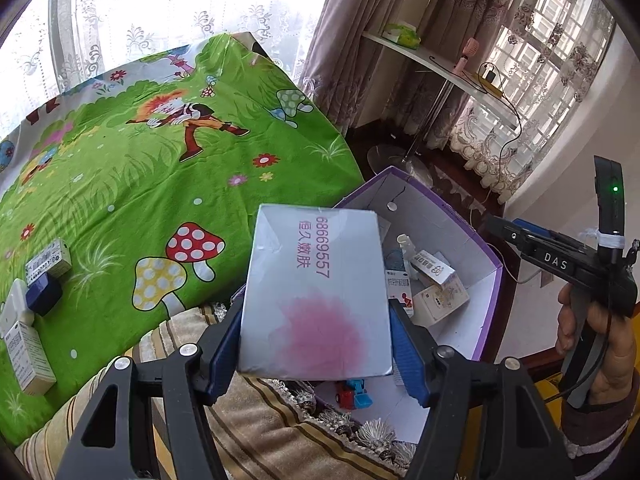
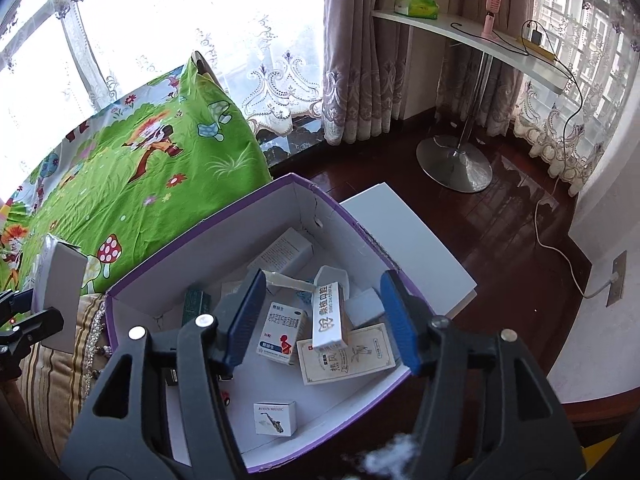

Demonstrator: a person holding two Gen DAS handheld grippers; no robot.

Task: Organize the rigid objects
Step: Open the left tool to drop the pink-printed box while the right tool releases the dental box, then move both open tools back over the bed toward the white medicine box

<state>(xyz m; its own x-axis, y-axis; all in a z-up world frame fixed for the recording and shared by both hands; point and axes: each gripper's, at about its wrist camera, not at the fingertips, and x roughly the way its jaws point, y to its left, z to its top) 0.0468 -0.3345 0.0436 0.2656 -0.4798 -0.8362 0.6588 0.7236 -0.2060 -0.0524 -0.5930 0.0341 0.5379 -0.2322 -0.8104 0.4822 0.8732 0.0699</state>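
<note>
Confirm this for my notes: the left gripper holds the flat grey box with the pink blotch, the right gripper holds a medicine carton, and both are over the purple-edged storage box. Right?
Not quite. The right gripper holds nothing: the right wrist view shows its jaws spread, the cartons lying below in the storage box. The left gripper does hold the flat grey box, at the storage box.
</note>
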